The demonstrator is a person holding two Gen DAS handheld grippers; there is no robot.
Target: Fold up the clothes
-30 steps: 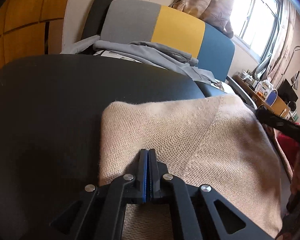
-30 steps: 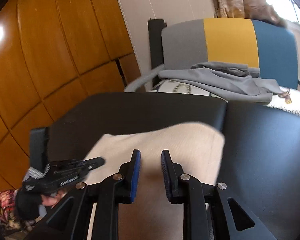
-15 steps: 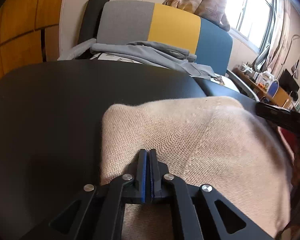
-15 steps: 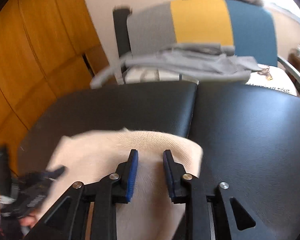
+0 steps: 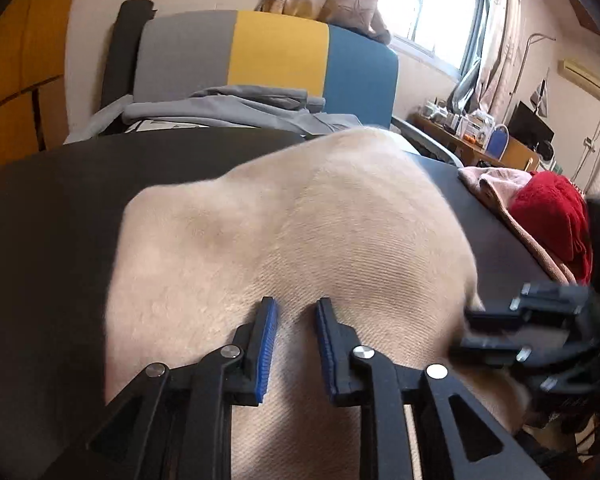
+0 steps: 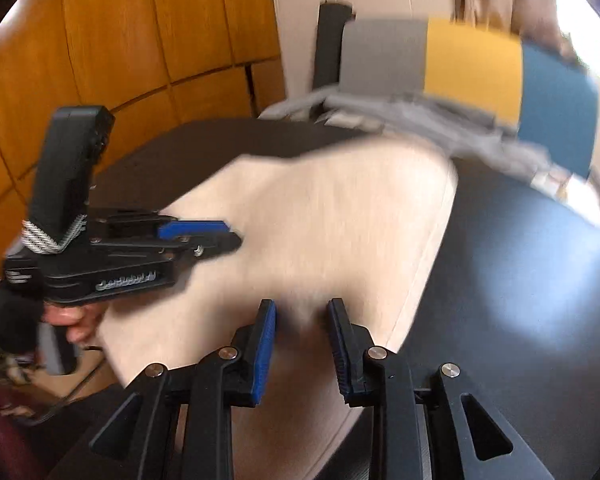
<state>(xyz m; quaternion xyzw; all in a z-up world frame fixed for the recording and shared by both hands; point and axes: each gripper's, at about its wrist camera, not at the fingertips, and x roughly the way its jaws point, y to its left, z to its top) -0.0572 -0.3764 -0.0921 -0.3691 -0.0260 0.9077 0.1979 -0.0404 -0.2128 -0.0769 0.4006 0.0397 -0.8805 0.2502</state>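
The left gripper (image 5: pixel 296 312) has just been opening: its blue pads (image 5: pixel 267 344) now stand a narrow gap apart over the beige knit garment (image 5: pixel 300 232), with cloth showing in the gap but neither pad visibly pressing on it, so it looks let go. The right gripper (image 6: pixel 302 312) is parted a little wider, its pads over the near right part of the same garment; motion blur there smears the weave, and whether a raised fold between the pads is pinched I cannot tell. The garment lies folded in a rounded heap on the black padded table (image 5: pixel 52 240), its near edge cut off beneath both grippers. From the right wrist view the left gripper (image 6: pixel 204 236) reaches in from the left, lying across the cloth, a hand (image 6: pixel 72 316) on its handle only partly seen. From the left wrist view the other gripper (image 5: pixel 480 336) comes in at the right edge, blurred and partly out of frame. Further right on the table lie a red cloth (image 5: pixel 552 216) on a pink one (image 5: pixel 496 184), cut off by a dark shape. At the far side stands a chair with a grey, yellow and blue back (image 5: pixel 276 52), grey clothes (image 5: pixel 228 106) draped over its seat.
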